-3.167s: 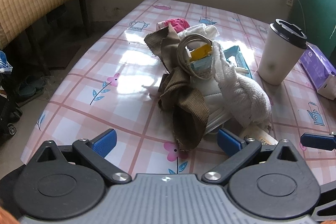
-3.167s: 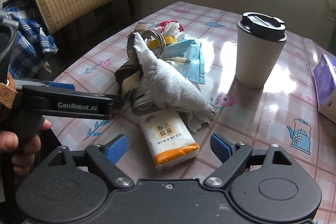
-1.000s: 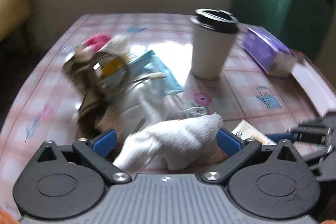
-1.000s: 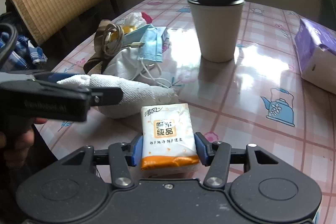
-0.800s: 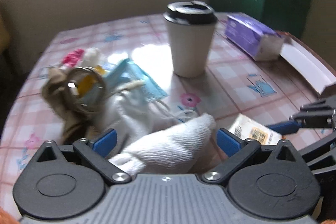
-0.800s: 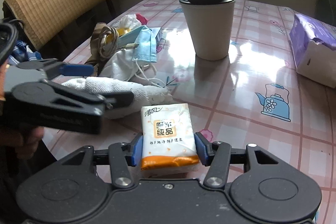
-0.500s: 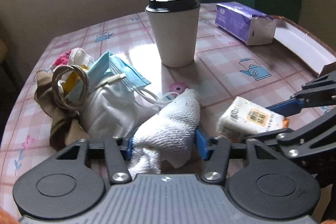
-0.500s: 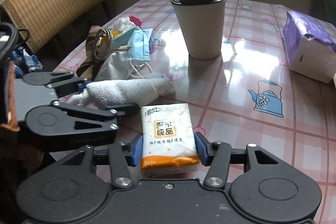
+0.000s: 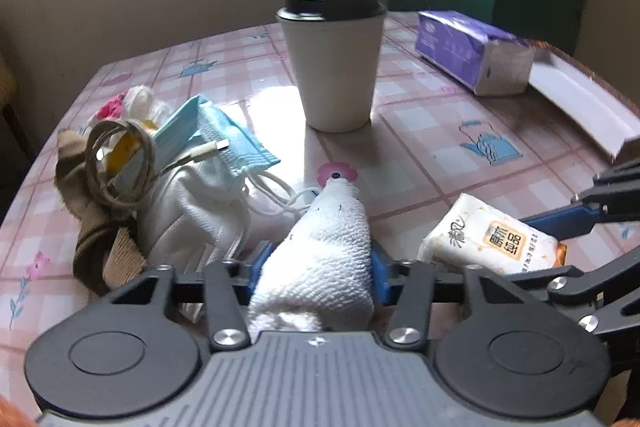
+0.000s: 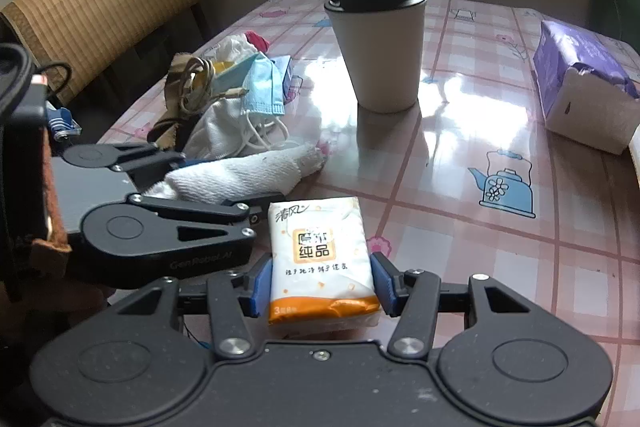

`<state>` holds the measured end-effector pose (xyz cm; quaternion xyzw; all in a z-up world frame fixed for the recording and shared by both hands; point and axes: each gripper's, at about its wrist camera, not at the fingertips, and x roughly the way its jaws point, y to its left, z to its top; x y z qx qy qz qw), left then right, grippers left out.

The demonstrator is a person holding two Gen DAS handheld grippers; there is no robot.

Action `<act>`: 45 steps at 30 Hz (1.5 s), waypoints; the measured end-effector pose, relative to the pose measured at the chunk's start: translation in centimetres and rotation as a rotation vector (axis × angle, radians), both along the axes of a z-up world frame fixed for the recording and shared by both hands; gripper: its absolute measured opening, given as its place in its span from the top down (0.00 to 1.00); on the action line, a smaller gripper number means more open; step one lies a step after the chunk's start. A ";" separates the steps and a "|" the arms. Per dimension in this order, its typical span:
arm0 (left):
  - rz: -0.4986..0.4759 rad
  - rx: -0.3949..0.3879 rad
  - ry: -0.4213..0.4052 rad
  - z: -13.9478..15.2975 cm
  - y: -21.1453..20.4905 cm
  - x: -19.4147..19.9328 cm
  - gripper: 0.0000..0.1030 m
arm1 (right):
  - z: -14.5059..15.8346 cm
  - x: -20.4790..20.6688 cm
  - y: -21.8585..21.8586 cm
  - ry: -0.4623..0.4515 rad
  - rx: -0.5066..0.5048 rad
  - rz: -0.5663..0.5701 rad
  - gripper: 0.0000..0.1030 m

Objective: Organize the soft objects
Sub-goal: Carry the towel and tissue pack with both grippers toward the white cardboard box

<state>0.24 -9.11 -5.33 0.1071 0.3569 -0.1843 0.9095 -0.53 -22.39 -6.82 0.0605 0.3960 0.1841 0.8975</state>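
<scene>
— So, what have I got on the left side?

— My left gripper (image 9: 316,265) is clamped on the white terry towel (image 9: 320,259); its blue pads press the cloth from both sides, and the free end of the towel points forward toward the paper coffee cup (image 9: 334,57). From my right wrist camera I see the same towel (image 10: 244,175) lying roughly level out of the left gripper (image 10: 224,193), its tip near the pink flower print on the checked tablecloth (image 10: 500,239).

— And the right?

— My right gripper (image 10: 322,285) is pinched on the small tissue pack (image 10: 320,259), white with an orange bottom edge, held flat between the blue pads. In the left view that pack (image 9: 490,241) sits just beside the towel, on its right.

— Where's the rest of the soft stuff?

— Heaped at the left of the table: a blue surgical mask (image 9: 224,137) draped over a white mask (image 9: 192,211), a coiled charging cable (image 9: 124,163) on top, brown corduroy cloth (image 9: 100,243) underneath, and something pink and white (image 9: 128,103) at the back. I can't tell what that last bit is.

— Anything else on the table?

— The lidded cup stands upright behind the heap, well apart from a purple tissue box (image 9: 472,49) at the far right.
</scene>
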 end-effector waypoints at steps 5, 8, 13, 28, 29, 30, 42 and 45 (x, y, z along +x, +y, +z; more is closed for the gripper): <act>0.118 -0.132 0.005 2.4 2.2 -0.8 0.58 | 1.2 -0.3 0.5 -0.032 0.006 0.005 0.39; 0.181 -0.160 -0.050 4.8 3.2 -1.6 0.58 | 2.6 0.0 1.3 -0.060 0.020 0.005 0.39; 0.261 -0.213 -0.097 8.2 4.9 -1.5 0.58 | 5.4 1.2 3.0 -0.109 0.041 -0.005 0.39; 0.424 -0.205 -0.139 12.7 7.0 5.1 0.58 | 12.0 9.3 6.4 -0.159 0.014 -0.101 0.39; 0.431 -0.204 -0.138 12.7 7.1 5.4 0.58 | 12.2 9.5 6.6 -0.162 0.009 -0.105 0.39; 0.433 -0.205 -0.135 12.8 7.1 5.7 0.58 | 12.3 9.7 6.6 -0.163 0.012 -0.104 0.39; 0.421 -0.231 -0.102 13.3 7.3 7.7 0.58 | 13.8 11.9 5.5 -0.163 0.020 -0.134 0.39; 0.425 -0.229 -0.093 13.2 7.2 8.2 0.58 | 13.9 12.3 5.0 -0.163 0.021 -0.141 0.39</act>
